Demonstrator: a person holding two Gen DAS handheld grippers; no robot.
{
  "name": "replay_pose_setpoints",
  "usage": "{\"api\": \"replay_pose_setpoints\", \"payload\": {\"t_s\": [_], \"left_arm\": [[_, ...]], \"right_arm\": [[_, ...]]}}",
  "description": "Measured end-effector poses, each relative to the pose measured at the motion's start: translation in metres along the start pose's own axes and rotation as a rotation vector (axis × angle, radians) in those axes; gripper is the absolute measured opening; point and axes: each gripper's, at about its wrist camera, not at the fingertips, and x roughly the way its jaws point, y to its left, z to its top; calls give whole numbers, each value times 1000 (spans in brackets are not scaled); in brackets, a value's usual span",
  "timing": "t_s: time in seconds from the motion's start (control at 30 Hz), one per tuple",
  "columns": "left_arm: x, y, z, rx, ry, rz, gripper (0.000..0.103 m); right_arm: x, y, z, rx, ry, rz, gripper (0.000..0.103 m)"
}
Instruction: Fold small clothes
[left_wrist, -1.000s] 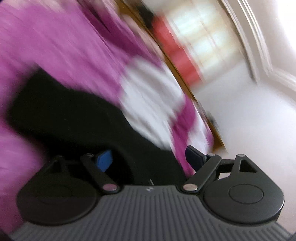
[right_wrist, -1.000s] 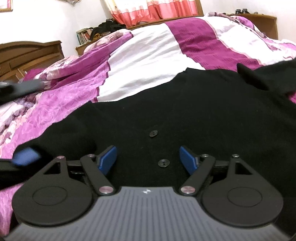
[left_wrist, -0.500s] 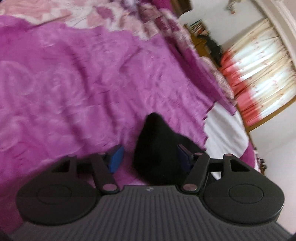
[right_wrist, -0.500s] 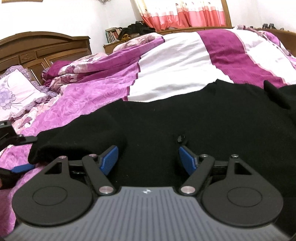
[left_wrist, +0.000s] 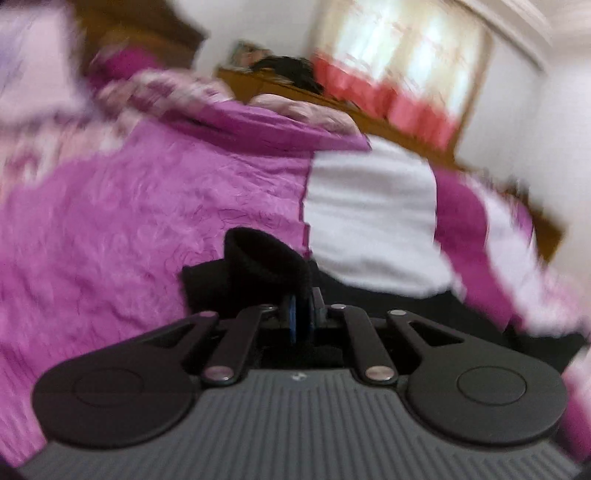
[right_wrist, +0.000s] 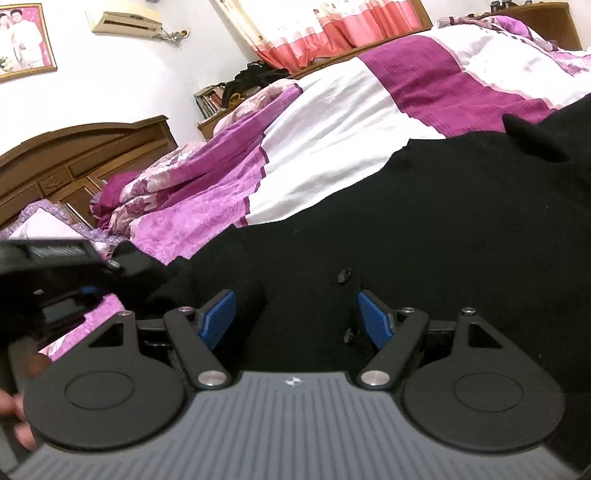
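walls (right_wrist: 122, 92): white | headboard (right_wrist: 74, 155): carved dark wood, left | bedspread (right_wrist: 332, 122): magenta, pink, white bands | curtains (right_wrist: 332, 26): red-hemmed, daylit | framed photo (right_wrist: 22, 40): upper left | wall unit (right_wrist: 125, 22): cream | bookshelf (right_wrist: 210, 99): beside bed

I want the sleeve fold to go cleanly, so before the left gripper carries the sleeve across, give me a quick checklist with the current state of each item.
1. Left gripper shut on the black sleeve cuff: ok; its fingers have just been closing and cloth sits between them.
2. Only one layer pinched: cannot tell, the cuff bunches at the fingers.
3. Right gripper clear of cloth: ok, open above the black cardigan, gripping nothing.
4. Cardigan body lying flat on the bedspread: ok near the buttons; the far right edge is humped.
5. Fold path free: ok, only the cardigan lies ahead.
6. Left view sharp enough to judge: not ok, blurred.
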Motion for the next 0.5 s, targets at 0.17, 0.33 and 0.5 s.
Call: {"api": "replay_pose_setpoints", "payload": {"t_s": [0.17,0.33,0.5], "left_arm": [[6,-2,-21,130,84,-185,24],[-8,19,-22,80,53,-259,43],[-26,32,-22,77,27,-274,49]], "right_arm": [[-7,-8,3,52,-29,6,80],[-20,-21,20,116,-23,153,80],[-2,-3,49,23,64,207,86]]}}
